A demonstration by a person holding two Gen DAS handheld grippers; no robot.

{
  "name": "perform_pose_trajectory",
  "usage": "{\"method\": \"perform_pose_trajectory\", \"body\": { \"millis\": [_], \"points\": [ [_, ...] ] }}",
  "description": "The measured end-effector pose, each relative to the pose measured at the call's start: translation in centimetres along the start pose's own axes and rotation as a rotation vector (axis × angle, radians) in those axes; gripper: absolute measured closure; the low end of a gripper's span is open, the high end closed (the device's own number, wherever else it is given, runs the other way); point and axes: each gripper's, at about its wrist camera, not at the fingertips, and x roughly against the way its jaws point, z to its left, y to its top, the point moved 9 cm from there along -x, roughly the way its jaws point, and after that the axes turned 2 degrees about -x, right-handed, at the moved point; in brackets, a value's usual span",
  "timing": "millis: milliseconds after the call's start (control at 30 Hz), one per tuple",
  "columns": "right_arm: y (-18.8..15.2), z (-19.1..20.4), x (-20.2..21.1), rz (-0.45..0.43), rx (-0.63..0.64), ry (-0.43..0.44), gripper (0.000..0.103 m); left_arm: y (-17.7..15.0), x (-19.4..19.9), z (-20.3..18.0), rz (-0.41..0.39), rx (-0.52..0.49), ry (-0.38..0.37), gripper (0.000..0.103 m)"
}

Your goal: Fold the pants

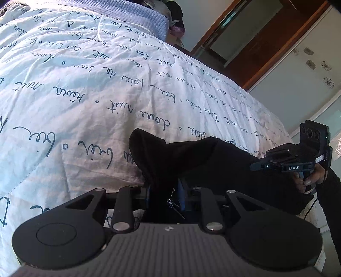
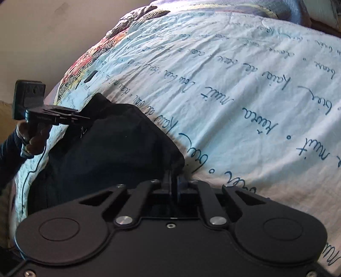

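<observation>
Black pants (image 1: pixel 191 159) hang bunched between my two grippers just above a white quilt. My left gripper (image 1: pixel 165 187) is shut on one corner of the pants, with a zipper pull dangling by its blue pads. My right gripper (image 2: pixel 173 176) is shut on the other corner of the pants (image 2: pixel 110 144). Each gripper shows in the other's view: the right gripper (image 1: pixel 255 165) at the far right, the left gripper (image 2: pixel 85 118) at the left, both clamped on the black cloth.
The white quilt (image 1: pixel 85 85) printed with dark cursive writing covers the bed. A blue ribbed blanket (image 1: pixel 138 15) lies at its far end. A patterned zebra-print cloth (image 2: pixel 85 61) lies at the bed's far edge. A wardrobe with glass doors (image 1: pixel 298 64) stands beyond.
</observation>
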Motion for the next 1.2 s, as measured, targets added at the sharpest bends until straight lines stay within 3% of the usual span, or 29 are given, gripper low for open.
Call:
{"method": "perform_pose_trajectory", "body": {
  "millis": [167, 400, 633, 800, 1033, 1200],
  "points": [
    [0.8, 1.4, 3.7, -0.106, 0.048, 0.005, 0.097, 0.3, 0.4, -0.3, -0.031, -0.057, 0.031, 0.094],
    [0.4, 4.6, 6.5, -0.183, 0.095, -0.007, 0.097, 0.2, 1.8, -1.1, -0.078, -0.073, 0.021, 0.097],
    [-1.7, 10.7, 11.0, -0.269, 0.240, -0.110, 0.097, 0.4, 8.1, -4.4, -0.208, -0.127, -0.073, 0.097],
    [-5.3, 16.3, 13.7, -0.321, 0.347, -0.160, 0.097, -1.4, 12.3, -6.2, -0.252, -0.152, -0.139, 0.097],
    [-10.4, 19.7, 13.2, -0.277, 0.316, -0.149, 0.097, -5.1, 14.3, -6.7, -0.250, -0.143, -0.186, 0.097],
    [-14.4, 21.0, 10.7, -0.205, 0.329, -0.187, 0.097, -10.1, 13.6, -5.2, -0.180, -0.130, -0.170, 0.095]
  ]
}}
